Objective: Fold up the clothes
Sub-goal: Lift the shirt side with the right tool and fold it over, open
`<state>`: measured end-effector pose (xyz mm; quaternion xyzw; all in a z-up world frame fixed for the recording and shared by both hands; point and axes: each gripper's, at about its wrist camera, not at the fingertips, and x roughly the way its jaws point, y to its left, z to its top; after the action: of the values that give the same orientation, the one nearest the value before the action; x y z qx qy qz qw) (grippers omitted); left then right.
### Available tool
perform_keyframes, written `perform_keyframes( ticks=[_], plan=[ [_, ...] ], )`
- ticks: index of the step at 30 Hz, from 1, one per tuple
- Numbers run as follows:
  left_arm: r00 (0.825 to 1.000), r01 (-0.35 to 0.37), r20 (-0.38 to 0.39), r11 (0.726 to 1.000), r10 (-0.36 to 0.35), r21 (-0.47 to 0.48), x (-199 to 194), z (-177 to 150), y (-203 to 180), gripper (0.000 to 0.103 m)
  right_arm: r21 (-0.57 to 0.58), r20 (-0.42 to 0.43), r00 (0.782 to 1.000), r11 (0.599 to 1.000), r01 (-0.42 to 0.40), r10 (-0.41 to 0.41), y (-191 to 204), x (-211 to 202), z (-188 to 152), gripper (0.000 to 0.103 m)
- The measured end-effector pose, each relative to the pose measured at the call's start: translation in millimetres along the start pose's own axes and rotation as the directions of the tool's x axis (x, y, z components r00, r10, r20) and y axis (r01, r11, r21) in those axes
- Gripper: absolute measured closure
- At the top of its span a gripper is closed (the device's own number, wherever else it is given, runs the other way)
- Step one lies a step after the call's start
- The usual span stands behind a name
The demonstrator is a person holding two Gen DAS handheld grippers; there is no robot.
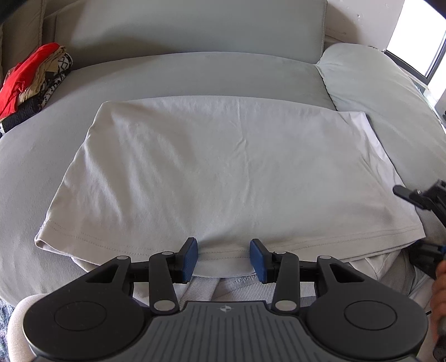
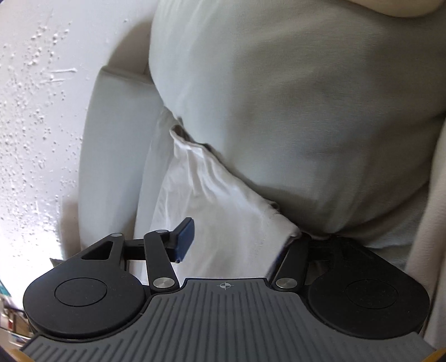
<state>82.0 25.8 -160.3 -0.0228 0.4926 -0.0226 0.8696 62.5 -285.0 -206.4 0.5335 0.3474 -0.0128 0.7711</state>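
A white T-shirt [image 1: 223, 167] lies folded into a flat rectangle on the grey sofa seat [image 1: 195, 75]. My left gripper [image 1: 223, 257] is open at the shirt's near hem, its blue pads [image 1: 189, 259] on either side of the edge, holding nothing. My right gripper [image 2: 239, 236] is open at the shirt's right edge; its left blue pad [image 2: 185, 236] rests over white shirt fabric [image 2: 211, 211], and its right finger is hidden under the cloth. It also shows at the right edge of the left wrist view [image 1: 426, 200].
A pile of red, beige and black-patterned clothes [image 1: 30, 80] sits at the sofa's back left. A grey cushion [image 1: 376, 92] lies at the right, the backrest [image 1: 195, 25] behind. A rough white wall [image 2: 36, 111] is left in the right wrist view.
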Motion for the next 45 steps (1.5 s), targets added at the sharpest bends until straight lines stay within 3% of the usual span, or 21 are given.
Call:
perform_keyframes(
  ticks=[2,3,6,8,10,14,17,20,25,27,29,31,34,35,36,38,40,42,45],
  plan=[
    [1.000,-0.005,-0.006,1.000,0.005,0.001,-2,0,-1,0.063,-0.034,0.007,0.999,0.999,0.032,-0.032,0,-3,-2,0.071],
    [1.000,-0.008,-0.009,1.000,0.008,0.001,-3,0,-1,0.063,-0.042,0.007,0.999,0.998,0.047,-0.047,-2,-4,-1,0.090],
    [1.000,-0.006,-0.018,1.000,0.006,-0.007,-15,-3,0,0.063,-0.069,0.004,0.998,0.996,0.064,-0.064,1,-5,1,0.099],
    [1.000,-0.001,-0.005,1.000,0.001,-0.030,-29,-8,9,0.063,-0.147,0.015,0.993,0.982,0.119,-0.118,13,-6,-1,0.099],
    [1.000,0.004,0.009,0.999,-0.004,-0.053,-42,-14,18,0.063,-0.263,0.049,0.979,0.944,0.201,-0.196,34,-6,-5,0.100],
    [0.999,-0.011,0.050,0.988,0.019,-0.155,-69,-20,54,0.063,-0.504,0.180,0.938,0.791,0.347,-0.297,85,-8,-27,0.100],
    [0.996,-0.022,0.077,0.959,0.046,-0.282,-88,-26,93,0.063,-0.662,0.240,0.936,0.662,0.352,-0.258,133,-2,-61,0.100],
    [0.992,-0.003,0.112,0.912,0.053,-0.410,-104,-37,135,0.063,-0.792,0.280,0.939,0.506,0.343,-0.198,182,4,-97,0.100],
    [0.984,-0.001,0.148,0.847,0.094,-0.531,-122,-53,190,0.064,-0.953,0.142,0.985,0.256,0.163,-0.099,239,36,-194,0.100],
    [0.983,0.001,0.152,0.830,0.102,-0.558,-126,-59,205,0.064,-0.978,0.040,0.989,0.197,0.067,-0.141,241,58,-230,0.100],
    [0.984,0.003,0.148,0.818,0.101,-0.575,-124,-63,214,0.064,-0.985,-0.044,0.976,0.173,-0.006,-0.215,236,80,-259,0.100],
    [0.985,0.003,0.142,0.812,0.098,-0.584,-122,-66,221,0.064,-0.985,-0.089,0.952,0.170,-0.040,-0.292,227,101,-277,0.100],
    [0.988,0.008,0.130,0.812,0.084,-0.584,-117,-67,228,0.064,-0.975,-0.098,0.939,0.223,-0.024,-0.328,220,108,-277,0.100],
    [0.988,0.014,0.131,0.815,0.076,-0.579,-116,-68,228,0.064,-0.967,-0.112,0.938,0.255,-0.025,-0.329,221,108,-271,0.100],
    [0.989,0.020,0.132,0.818,0.069,-0.575,-115,-69,229,0.064,-0.949,-0.138,0.937,0.313,-0.033,-0.320,221,105,-265,0.099],
    [0.989,0.027,0.133,0.824,0.058,-0.565,-114,-70,228,0.063,-0.887,-0.209,0.938,0.458,-0.062,-0.278,224,99,-250,0.099],
    [0.991,0.030,0.127,0.823,0.051,-0.568,-110,-70,229,0.063,-0.809,-0.281,0.935,0.577,-0.110,-0.215,232,98,-235,0.099],
    [0.991,0.036,0.125,0.819,0.044,-0.573,-106,-70,232,0.063,-0.749,-0.319,0.933,0.647,-0.143,-0.164,239,95,-228,0.099],
    [0.992,0.040,0.124,0.820,0.038,-0.572,-104,-68,231,0.063,-0.715,-0.331,0.934,0.682,-0.155,-0.135,246,91,-225,0.099]
  ],
)
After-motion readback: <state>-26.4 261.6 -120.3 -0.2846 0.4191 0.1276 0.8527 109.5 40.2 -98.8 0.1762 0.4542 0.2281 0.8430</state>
